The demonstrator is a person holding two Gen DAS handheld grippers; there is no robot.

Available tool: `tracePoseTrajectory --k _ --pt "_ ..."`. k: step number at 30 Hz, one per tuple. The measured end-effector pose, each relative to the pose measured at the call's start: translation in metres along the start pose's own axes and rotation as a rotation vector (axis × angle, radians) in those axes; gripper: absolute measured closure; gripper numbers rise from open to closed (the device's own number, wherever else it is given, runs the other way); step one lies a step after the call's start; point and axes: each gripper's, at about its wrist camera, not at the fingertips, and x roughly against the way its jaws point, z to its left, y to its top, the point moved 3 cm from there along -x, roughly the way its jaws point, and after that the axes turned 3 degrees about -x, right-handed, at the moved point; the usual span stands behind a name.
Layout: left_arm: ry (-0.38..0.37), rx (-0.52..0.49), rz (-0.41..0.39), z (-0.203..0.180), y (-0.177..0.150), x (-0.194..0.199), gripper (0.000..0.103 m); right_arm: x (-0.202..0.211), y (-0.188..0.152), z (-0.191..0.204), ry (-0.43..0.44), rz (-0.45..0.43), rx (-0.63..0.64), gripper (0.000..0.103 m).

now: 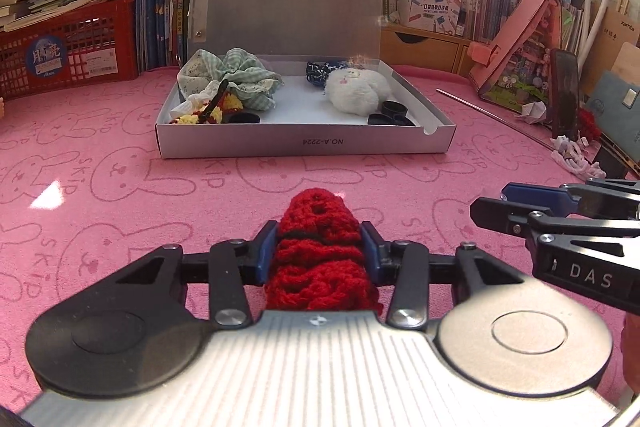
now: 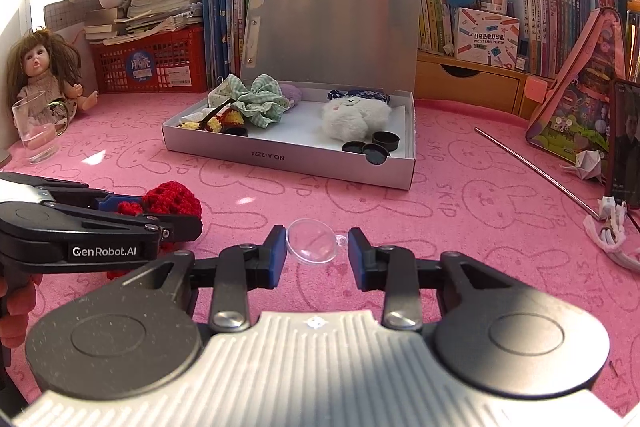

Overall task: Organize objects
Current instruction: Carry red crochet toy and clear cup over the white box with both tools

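The table, under a pink bunny-print cloth, carries everything, and the books and soft toys are banked along its far edge, which leaves the middle free for sorting.

The flat box sits in that open middle with its lid propped upright against the books, so both hands can reach in from the front. It looks like the collecting place: a checked cloth scrunchie and yellow-and-red knitted bits fill its left side, while a white fluffy toy and a few black caps sit toward the right. The centre of its floor is bare, probably the easiest spot for whatever comes next.

The left claw is clamped on a red crocheted piece, squeezed at its middle so the soft yarn bunches and should not slip. It is held low over the cloth, well short of the box and pointed straight at it, seemingly ready to be carried in.

The right claw stands apart, its fingers either side of a small clear plastic dome lying on the cloth. The near finger seems to touch the rim; whether the other does I cannot tell. The dome is smooth and curved, so closing on it might make it skid or pop free.
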Motion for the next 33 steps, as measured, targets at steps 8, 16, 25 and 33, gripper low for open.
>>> tracePoseTrajectory --k 8,16,25,33 --pt "-0.003 0.041 -0.051 0.014 0.034 -0.001 0.054 -0.009 0.025 -0.003 0.003 -0.037 -0.013 0.064" --pt "-0.016 0.069 -0.088 0.028 0.074 -0.025 0.054 -0.035 0.055 -0.008 -0.014 -0.065 -0.017 0.064" --pt "0.015 0.068 -0.081 0.036 0.098 -0.068 0.054 -0.078 0.076 -0.015 0.01 -0.035 -0.053 0.064" --pt "0.03 0.063 -0.048 0.042 0.097 -0.096 0.054 -0.113 0.083 -0.025 0.04 0.013 -0.143 0.064"
